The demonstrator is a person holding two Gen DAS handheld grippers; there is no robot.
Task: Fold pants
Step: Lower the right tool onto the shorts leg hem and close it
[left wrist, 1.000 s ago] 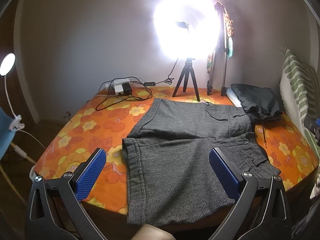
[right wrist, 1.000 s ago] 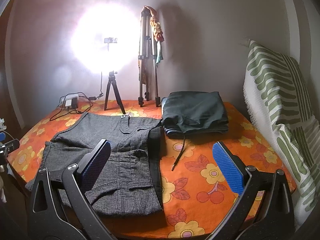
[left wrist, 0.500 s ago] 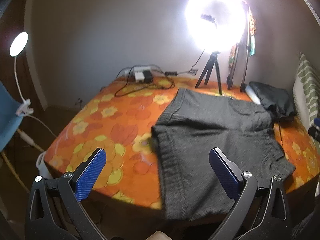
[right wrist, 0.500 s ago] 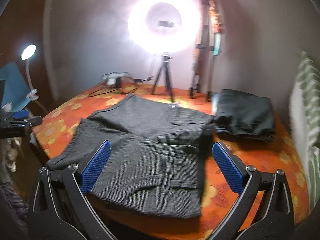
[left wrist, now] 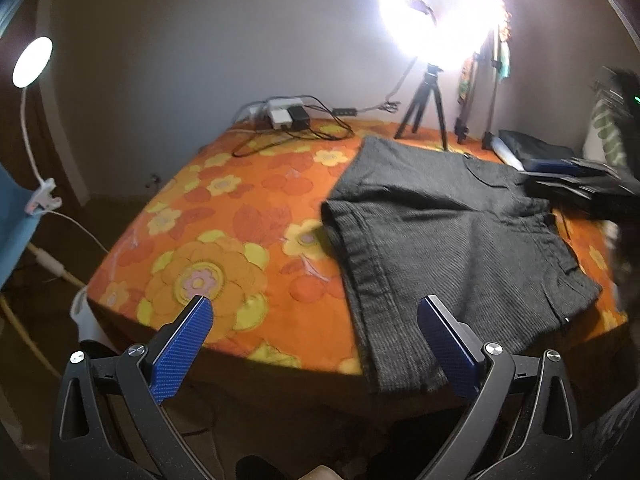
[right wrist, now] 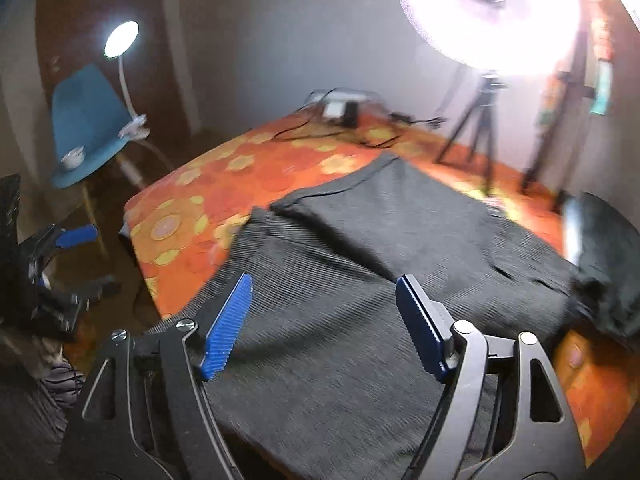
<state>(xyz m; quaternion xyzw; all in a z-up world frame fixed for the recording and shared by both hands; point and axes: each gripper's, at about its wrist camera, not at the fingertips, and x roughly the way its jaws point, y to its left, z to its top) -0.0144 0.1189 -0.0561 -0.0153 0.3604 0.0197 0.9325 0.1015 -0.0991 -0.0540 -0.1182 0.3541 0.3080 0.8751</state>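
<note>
The right gripper (right wrist: 322, 322) is being narrowed over the shorts (right wrist: 360, 280), nothing yet between its jaws, probably for a pinch. The left gripper (left wrist: 316, 344) is being held wide, empty, at the bed's (left wrist: 224, 220) near edge. Shorts are lying flat (near right corner); dark clothes (right wrist: 604, 264) are crowding them.

Likely bedroom, floral bed (left wrist: 224, 240), ring light (left wrist: 438, 12)

I find my left gripper (left wrist: 314, 326) pitched downward, blue pads spread wide, nothing between them. My right gripper (right wrist: 324, 322) also tilts downward, its jaws closing, pads apart and gripping nothing.
</note>
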